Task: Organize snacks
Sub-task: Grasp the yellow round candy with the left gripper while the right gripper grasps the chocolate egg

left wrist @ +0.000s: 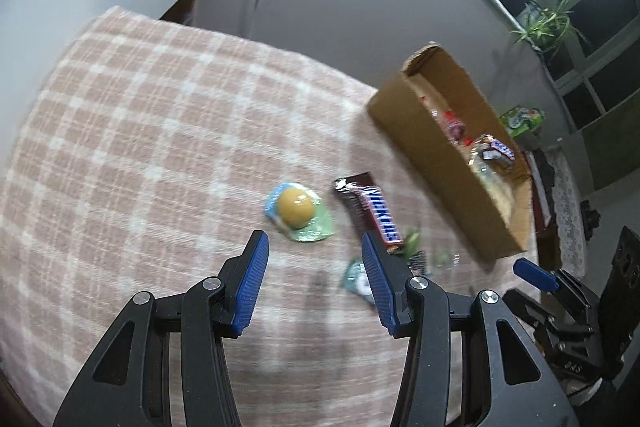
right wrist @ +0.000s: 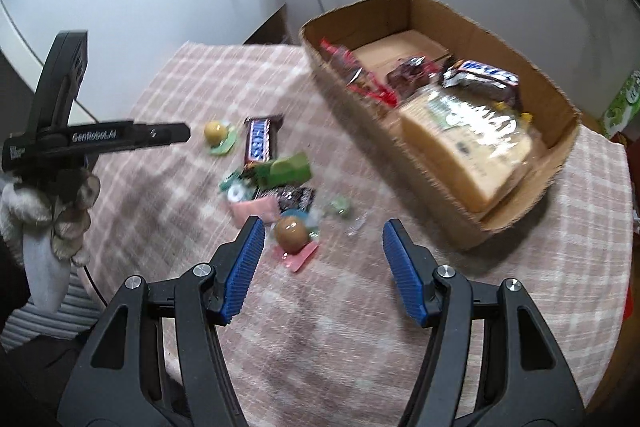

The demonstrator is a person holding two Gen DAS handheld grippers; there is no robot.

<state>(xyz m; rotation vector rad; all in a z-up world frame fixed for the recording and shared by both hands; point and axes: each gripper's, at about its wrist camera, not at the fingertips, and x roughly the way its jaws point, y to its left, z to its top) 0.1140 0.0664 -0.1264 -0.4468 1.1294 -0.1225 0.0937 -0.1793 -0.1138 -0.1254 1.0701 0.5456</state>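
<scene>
Both claws apart, holding nothing. Left gripper point(left wrist: 314, 259) hovers just short of the yellow jelly cup point(left wrist: 297, 211). Snickers bar point(left wrist: 372, 211) lies right of it, long axis running away from the claw toward the cardboard box point(left wrist: 424, 143); left is nearer

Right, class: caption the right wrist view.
Open right tongs above loose snacks beside a half-filled cardboard box.
</scene>
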